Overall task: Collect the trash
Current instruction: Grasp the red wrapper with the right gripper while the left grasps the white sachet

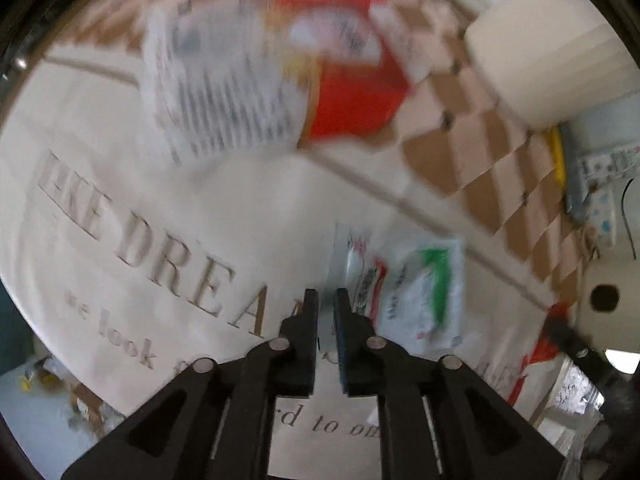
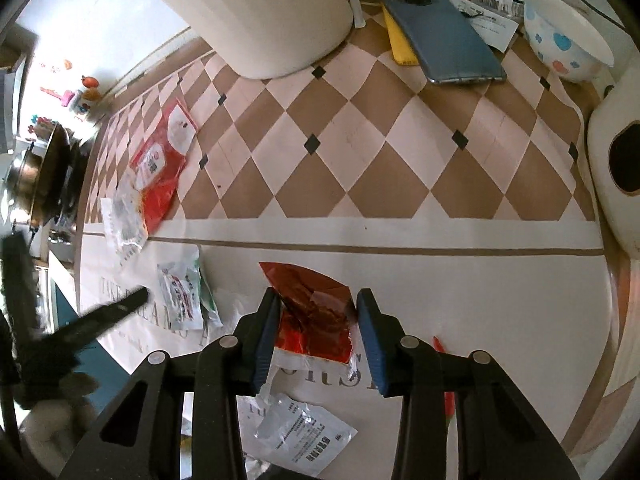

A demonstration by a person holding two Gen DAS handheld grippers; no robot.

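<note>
Squeezing a crumpled red wrapper [image 2: 316,312], the right gripper [image 2: 318,312] has one blue pad [image 2: 266,332] pressed on each side of it, so this bit of trash is held just above the tablecloth [image 2: 440,280]. That cloth is the landmark: it is cream near the grippers, with big printed letters, and has brown and pink diamonds farther away. Under the right gripper a silver and white packet [image 2: 304,436] lies flat on the cream part. Left of the red wrapper, a small white packet with red and green print [image 2: 182,294] lies on the cloth, and the black tip of the left gripper [image 2: 120,310] reaches in close to it. Farther left, where the diamonds start, a long red and white wrapper [image 2: 156,176] lies flat. At the far edge of the cloth sit a blue-grey phone [image 2: 444,38] on something yellow, a spotted bowl [image 2: 568,40] and a big cream tub [image 2: 256,12]. In the left wrist view, which is blurry, the left gripper [image 1: 326,300] has its fingers almost shut with only a thin gap, and I cannot tell if anything is pinched there; the small white packet [image 1: 416,296] lies just beside its tips on the cloth.
</note>
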